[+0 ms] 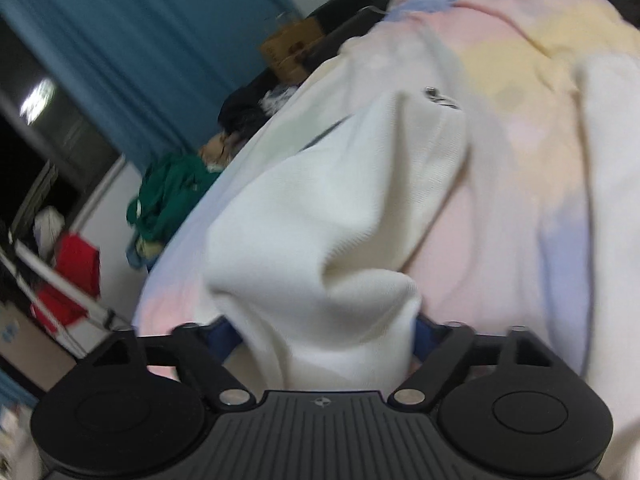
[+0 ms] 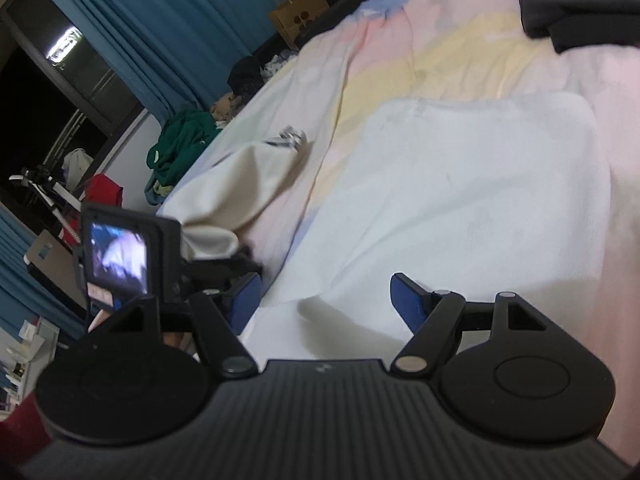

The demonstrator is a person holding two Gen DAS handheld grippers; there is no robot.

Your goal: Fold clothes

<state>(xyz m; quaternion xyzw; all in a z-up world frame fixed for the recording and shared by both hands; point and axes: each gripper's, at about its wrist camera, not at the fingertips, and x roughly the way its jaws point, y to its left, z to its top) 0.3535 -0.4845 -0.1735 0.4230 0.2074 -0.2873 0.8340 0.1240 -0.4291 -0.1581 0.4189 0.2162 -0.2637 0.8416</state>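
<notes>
**A:** Where is the white garment (image 1: 320, 216) lying?

**B:** On the bed, over the pastel sheet (image 1: 520, 128) with its pink, yellow and blue patches. In the left wrist view one bunched end of it rises from the sheet straight into the left gripper (image 1: 326, 330), and the rest trails away across the sheet toward a small dark mark near its far edge.

**A:** Is that gripper holding it?

**B:** The cloth fills the gap between the two blue fingers (image 1: 422, 336), and a fold bulges over them. The pads are mostly hidden, so I cannot tell for sure whether they press on the cloth.

**A:** And the other one?

**B:** The right gripper (image 2: 326, 300) hangs over the flat, spread part of the garment, which lies smooth on the sheet. Its blue fingers (image 2: 406, 300) stand well apart, with the cloth below them and nothing pinched.

**A:** Can the right view see the left gripper?

**B:** Yes, beside the garment's near left edge: the camera (image 2: 120, 252) on it, with a lit screen, and the cream bunch rising past it.

**A:** Anything else near the garment?

**B:** A dark cloth (image 2: 580, 0) lies beyond it on the sheet. Off the bed's side are a green heap of clothing (image 2: 180, 144), a brown paper bag (image 2: 300, 12) and blue curtains (image 2: 160, 20).
</notes>
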